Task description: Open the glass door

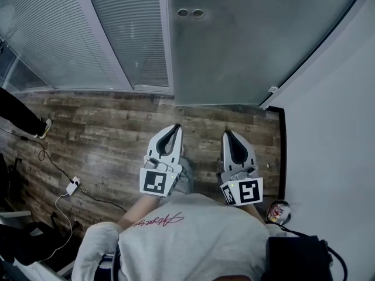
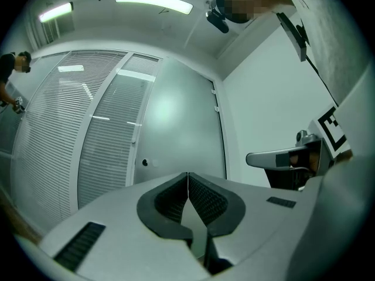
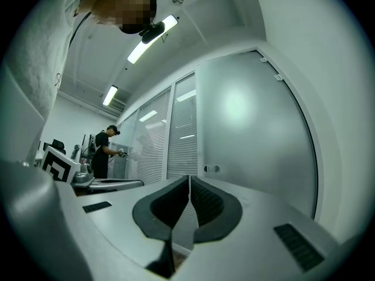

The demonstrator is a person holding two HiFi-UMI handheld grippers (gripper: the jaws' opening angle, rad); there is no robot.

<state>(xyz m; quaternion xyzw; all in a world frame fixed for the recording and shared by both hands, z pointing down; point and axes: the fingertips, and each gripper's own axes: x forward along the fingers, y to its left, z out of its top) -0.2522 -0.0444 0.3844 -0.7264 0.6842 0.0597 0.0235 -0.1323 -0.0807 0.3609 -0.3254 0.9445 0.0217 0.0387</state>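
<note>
The frosted glass door [image 1: 234,51] stands straight ahead, beside the blinds [image 1: 117,34]; only the head view shows the wooden floor [image 1: 105,133]; only the right gripper view shows another person [image 3: 104,151] by the blinds; left gripper [image 1: 176,127] and right gripper [image 1: 226,133] hang short of the door, jaws pressed together, empty; a cable [image 1: 58,174] lies to the left.

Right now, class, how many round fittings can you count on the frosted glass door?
2. Both sit side by side near the edge of the glass door beside the blinds: the left fitting and the right fitting. More may lie outside the views.
</note>
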